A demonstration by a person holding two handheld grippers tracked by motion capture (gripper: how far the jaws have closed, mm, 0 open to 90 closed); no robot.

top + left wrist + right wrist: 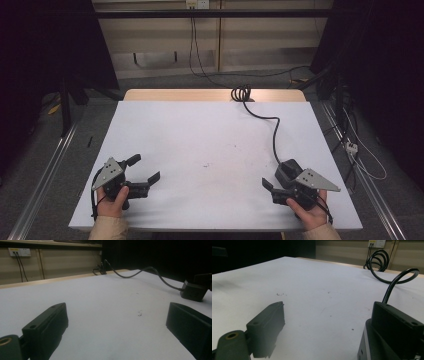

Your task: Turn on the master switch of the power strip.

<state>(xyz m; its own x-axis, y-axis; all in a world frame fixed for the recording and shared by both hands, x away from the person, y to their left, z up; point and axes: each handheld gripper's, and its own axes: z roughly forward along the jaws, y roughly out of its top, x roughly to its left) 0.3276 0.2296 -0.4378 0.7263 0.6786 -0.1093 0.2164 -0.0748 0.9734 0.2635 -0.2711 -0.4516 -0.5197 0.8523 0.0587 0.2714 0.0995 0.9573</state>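
Both the left gripper (146, 168) and right gripper (273, 178) are resting wide open, holding nothing, a black adapter (286, 170) lying beside the right's jaws.

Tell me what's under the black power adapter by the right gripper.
The power adapter rests on the white table cover, beside the right gripper. Whatever lies directly beneath it is covered.

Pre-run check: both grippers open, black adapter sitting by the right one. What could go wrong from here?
1. The black adapter lies right beside the right gripper, at its outer side rather than between the open jaws, so a careless move would likely shove it instead of grasping it.
2. Its cable runs to a coil at the table's far edge; pulling the adapter could drag or snag that coil.
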